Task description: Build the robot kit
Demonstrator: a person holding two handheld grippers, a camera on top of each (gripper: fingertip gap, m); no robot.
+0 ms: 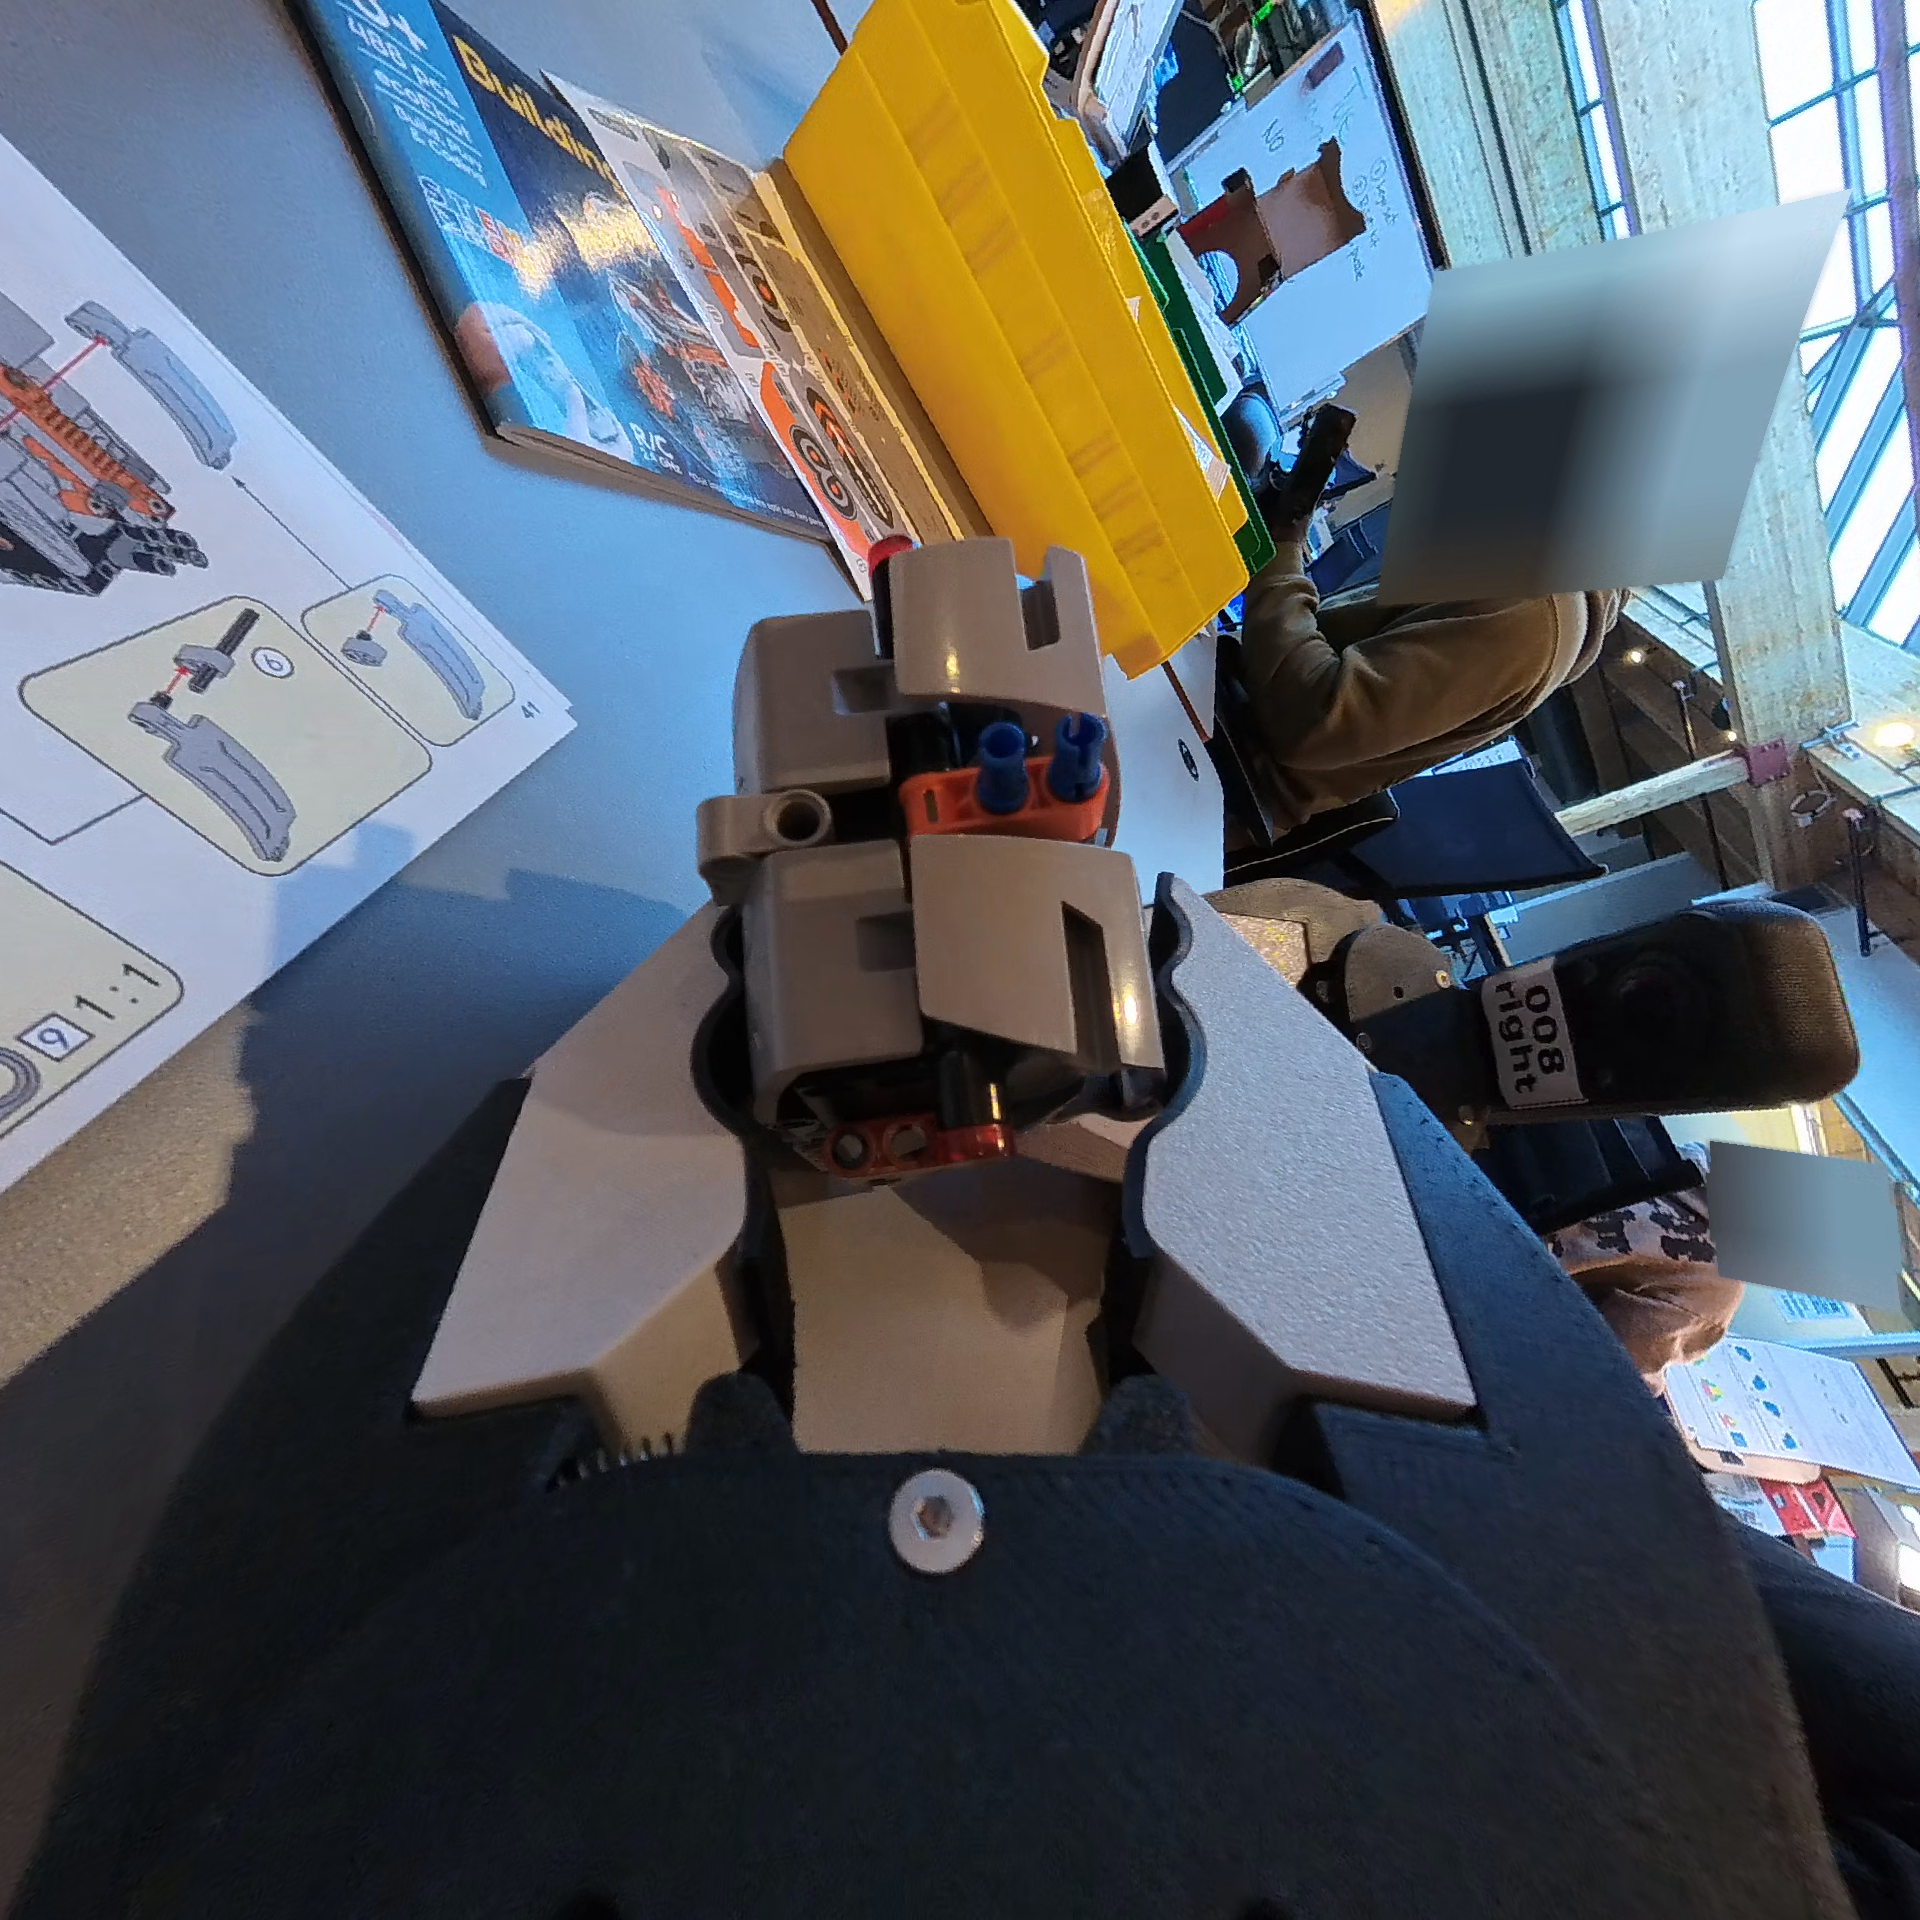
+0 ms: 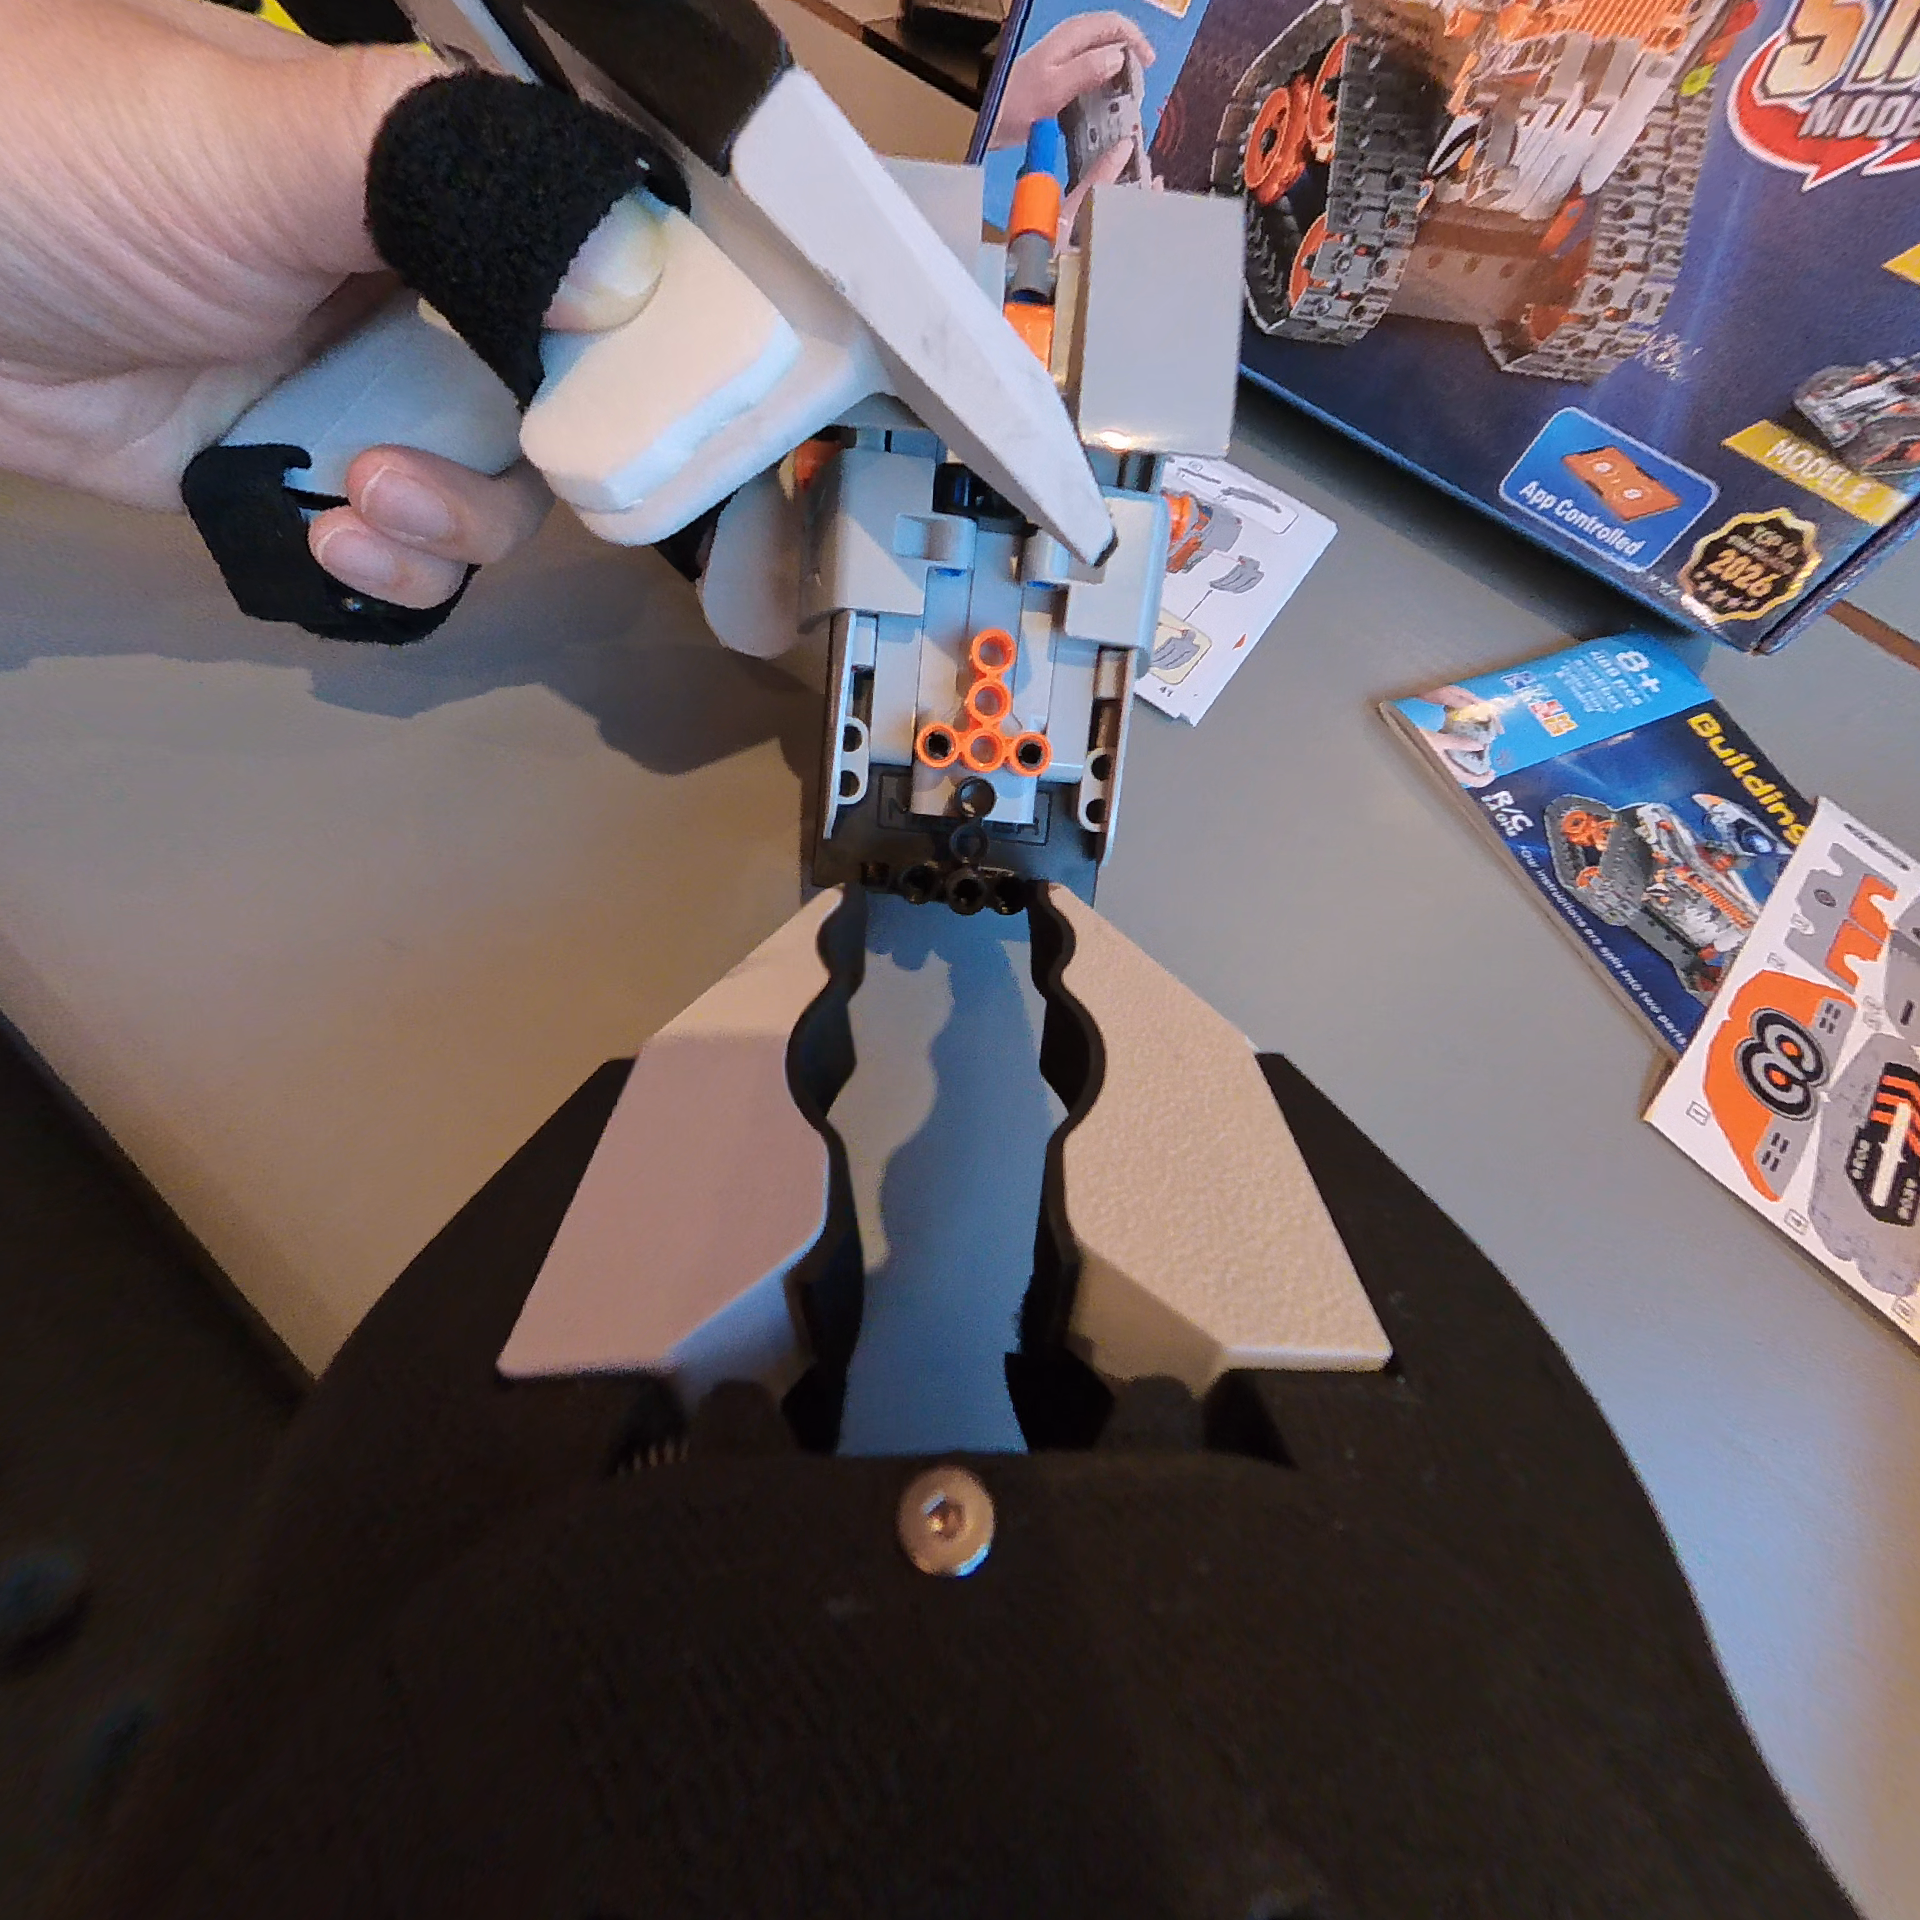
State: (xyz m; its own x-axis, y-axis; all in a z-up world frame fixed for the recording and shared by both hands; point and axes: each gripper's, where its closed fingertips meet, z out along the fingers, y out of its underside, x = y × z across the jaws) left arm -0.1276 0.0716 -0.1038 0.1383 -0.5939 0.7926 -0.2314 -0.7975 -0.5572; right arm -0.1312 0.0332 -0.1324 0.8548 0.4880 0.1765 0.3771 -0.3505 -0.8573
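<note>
Fingers of the left gripper are clenched on the lower end of a grey brick-built model; the model's long axis runs from 6 toward 12 o'clock, away from the camera. Right gripper: fingers stand apart with bare desk showing between them, grasping nothing. Its tips sit just beside the model's dark bottom edge; cannot tell whether they touch.

Key relation, right wrist view: model lies straight ahead at 12 o'clock of the right fingers, end-on. The left gripper is the one carrying it, coming in from 10 o'clock with a person's hand on its handle.

Model appearance: grey curved panels, black core, an orange beam with two blue pins on one face, an orange perforated T-shaped piece on the other, a red-tipped black axle at the far end. It is held clear above the desk.

Surroundings: open instruction sheet at 9 o'clock in the left wrist view; booklet and sticker sheet at 3 o'clock, set box at 1 o'clock in the right wrist view; yellow bin at 12 o'clock in the left wrist view.
</note>
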